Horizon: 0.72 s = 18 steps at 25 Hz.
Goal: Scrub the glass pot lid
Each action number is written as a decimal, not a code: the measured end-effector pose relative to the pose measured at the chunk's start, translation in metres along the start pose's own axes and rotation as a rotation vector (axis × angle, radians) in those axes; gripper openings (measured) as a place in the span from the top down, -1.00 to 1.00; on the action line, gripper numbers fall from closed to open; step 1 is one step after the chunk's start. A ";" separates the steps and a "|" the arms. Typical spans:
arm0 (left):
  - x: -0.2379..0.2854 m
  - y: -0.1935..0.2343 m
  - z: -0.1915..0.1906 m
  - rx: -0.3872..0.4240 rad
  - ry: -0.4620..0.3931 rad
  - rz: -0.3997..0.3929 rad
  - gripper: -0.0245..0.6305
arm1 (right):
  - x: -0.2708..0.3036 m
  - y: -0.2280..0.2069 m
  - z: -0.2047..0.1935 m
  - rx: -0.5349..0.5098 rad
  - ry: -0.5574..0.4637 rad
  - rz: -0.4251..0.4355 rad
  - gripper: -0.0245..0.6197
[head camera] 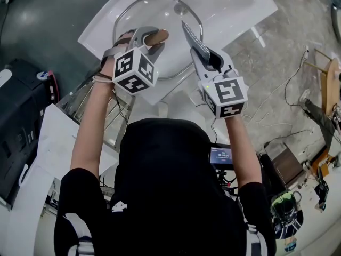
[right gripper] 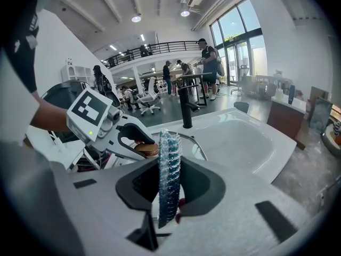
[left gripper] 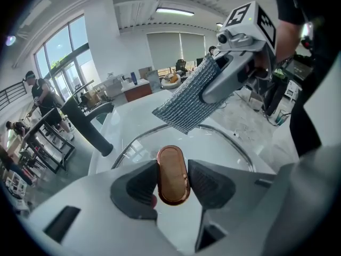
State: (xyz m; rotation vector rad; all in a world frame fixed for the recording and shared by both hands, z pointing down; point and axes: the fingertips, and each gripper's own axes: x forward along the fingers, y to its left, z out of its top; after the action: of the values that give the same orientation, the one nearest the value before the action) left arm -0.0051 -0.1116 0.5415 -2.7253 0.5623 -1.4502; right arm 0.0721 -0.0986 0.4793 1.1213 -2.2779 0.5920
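The glass pot lid (head camera: 154, 9) lies flat over the white sink (head camera: 240, 4), its metal rim (left gripper: 237, 145) showing all round. My left gripper (head camera: 154, 41) stands over the lid's middle, its pads against both sides of the copper-brown knob (left gripper: 172, 175). That knob (right gripper: 145, 149) also shows between the left jaws in the right gripper view. My right gripper (head camera: 204, 55) hangs just right of it, above the lid, shut on a grey-blue mesh scrub cloth (head camera: 193, 39). The cloth (right gripper: 169, 169) stands on edge between its pads and spreads out past their tips as a flat sheet (left gripper: 186, 103).
A black faucet (right gripper: 186, 108) rises at the sink's far side, beyond the lid. A black case (head camera: 21, 116) sits at my left, and cables and gear lie on the floor at right (head camera: 287, 164). People stand far off in the office behind.
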 end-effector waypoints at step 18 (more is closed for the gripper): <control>-0.001 -0.002 -0.003 0.041 0.003 -0.007 0.40 | 0.000 -0.007 0.013 -0.124 0.007 -0.010 0.71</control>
State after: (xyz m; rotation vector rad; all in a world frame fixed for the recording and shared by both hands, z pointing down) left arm -0.0076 -0.1087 0.5429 -2.6971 0.5168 -1.4509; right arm 0.0743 -0.1102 0.4707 1.0682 -2.2679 0.4430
